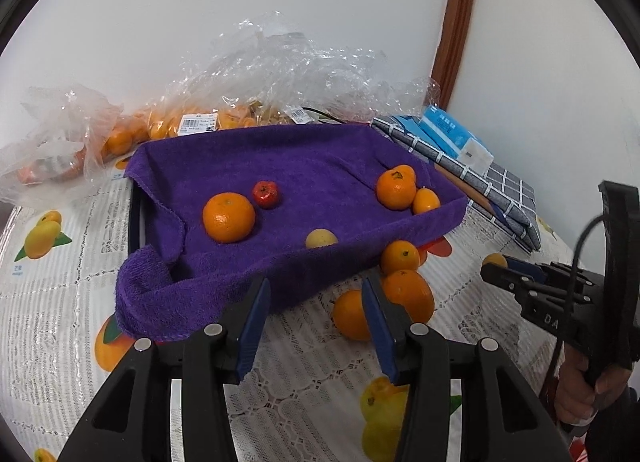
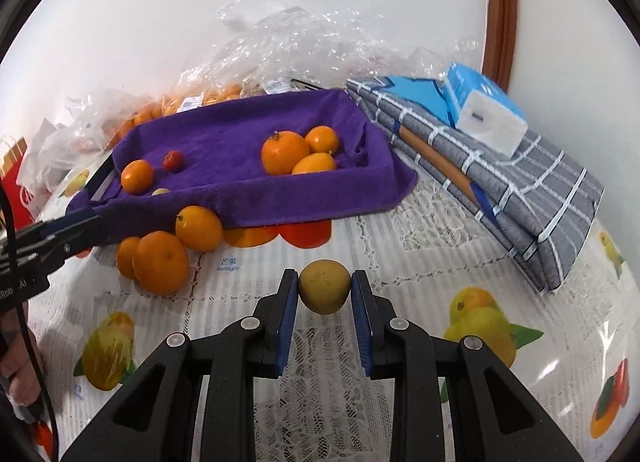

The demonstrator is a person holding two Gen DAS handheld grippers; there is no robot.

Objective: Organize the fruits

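A tray lined with a purple towel (image 1: pixel 304 158) (image 2: pixel 240 130) holds oranges (image 1: pixel 229 217) (image 2: pixel 285 153), a small red fruit (image 1: pixel 265 194) (image 2: pixel 173 160) and a small yellow fruit (image 1: pixel 321 238). Three oranges (image 1: pixel 414 294) (image 2: pixel 161 257) lie on the tablecloth by the tray's near edge. My left gripper (image 1: pixel 316 290) is open and empty, just in front of the tray, beside those oranges. My right gripper (image 2: pixel 325 282) is shut on a yellow-green fruit (image 2: pixel 325 287) above the tablecloth; it shows at the right of the left wrist view (image 1: pixel 496 270).
Crumpled plastic bags (image 1: pixel 256 74) with more oranges lie behind the tray against the white wall. A folded grey checked cloth (image 2: pixel 516 182) with a blue tissue pack (image 2: pixel 484 110) lies to the tray's right. The fruit-print tablecloth (image 2: pixel 400 230) covers the table.
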